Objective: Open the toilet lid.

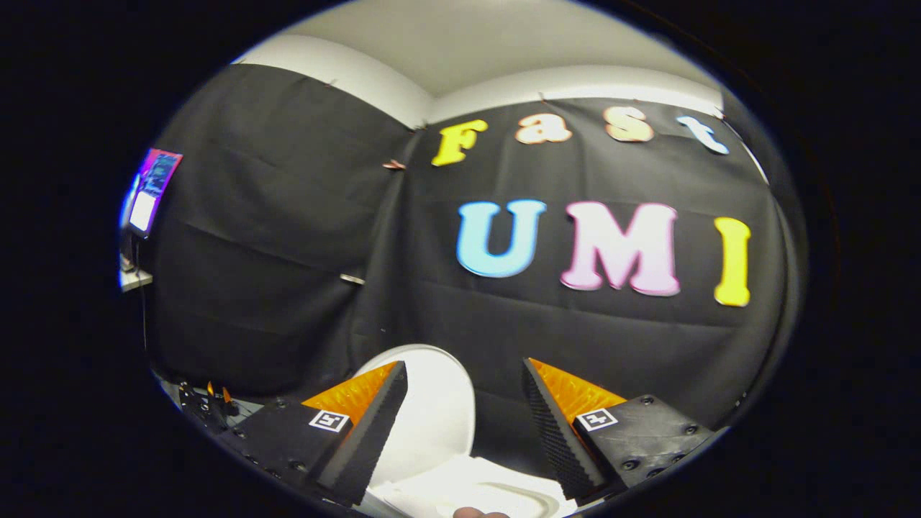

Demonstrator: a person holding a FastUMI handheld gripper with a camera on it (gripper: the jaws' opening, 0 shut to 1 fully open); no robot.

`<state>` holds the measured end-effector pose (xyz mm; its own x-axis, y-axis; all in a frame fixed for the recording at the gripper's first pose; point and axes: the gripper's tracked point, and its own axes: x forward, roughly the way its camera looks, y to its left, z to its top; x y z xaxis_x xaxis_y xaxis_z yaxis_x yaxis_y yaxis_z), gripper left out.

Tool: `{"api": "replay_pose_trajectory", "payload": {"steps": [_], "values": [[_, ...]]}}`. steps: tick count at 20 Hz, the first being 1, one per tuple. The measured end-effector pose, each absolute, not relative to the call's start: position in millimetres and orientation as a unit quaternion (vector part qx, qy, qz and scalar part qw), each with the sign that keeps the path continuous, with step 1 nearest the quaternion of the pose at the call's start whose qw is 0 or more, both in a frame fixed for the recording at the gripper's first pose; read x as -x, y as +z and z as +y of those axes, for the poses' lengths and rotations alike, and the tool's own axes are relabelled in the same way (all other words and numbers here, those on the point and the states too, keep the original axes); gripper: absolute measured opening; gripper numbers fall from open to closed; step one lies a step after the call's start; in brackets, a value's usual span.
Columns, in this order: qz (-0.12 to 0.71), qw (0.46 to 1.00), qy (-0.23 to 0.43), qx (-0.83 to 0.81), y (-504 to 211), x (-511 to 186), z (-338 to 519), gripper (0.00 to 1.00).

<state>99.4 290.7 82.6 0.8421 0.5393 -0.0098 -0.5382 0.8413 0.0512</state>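
The white toilet lid (432, 410) stands raised, close to upright, leaning back toward the black cloth wall. It rises just ahead of my left finger (374, 424) and partly between the two fingers. Below it a strip of the white toilet seat or rim (475, 493) lies between the fingers' bases. My gripper (464, 378) is open, its two black ribbed fingers with orange backs set wide apart. Nothing is held between them, and I see no contact with the lid.
Black cloth walls close the booth ahead and to the left, meeting in a corner beyond the lid. A lit screen (151, 191) stands on a small shelf at the far left. Some dark gear (209, 403) lies on the floor to the left of the fingers.
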Motion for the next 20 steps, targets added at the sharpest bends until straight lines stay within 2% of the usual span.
{"api": "replay_pose_trajectory", "payload": {"steps": [5, 11, 16, 20], "values": [[0.015, 0.991, 0.131, 0.000, 49.8, -98.8, 131.5, 0.98], [0.009, 1.000, 0.018, -0.023, 18.1, -73.7, 11.9, 0.98], [0.008, 1.000, -0.016, 0.001, -10.9, -59.7, -22.9, 0.99], [0.017, 1.000, -0.007, 0.020, -30.9, -50.1, -17.5, 0.99]]}}
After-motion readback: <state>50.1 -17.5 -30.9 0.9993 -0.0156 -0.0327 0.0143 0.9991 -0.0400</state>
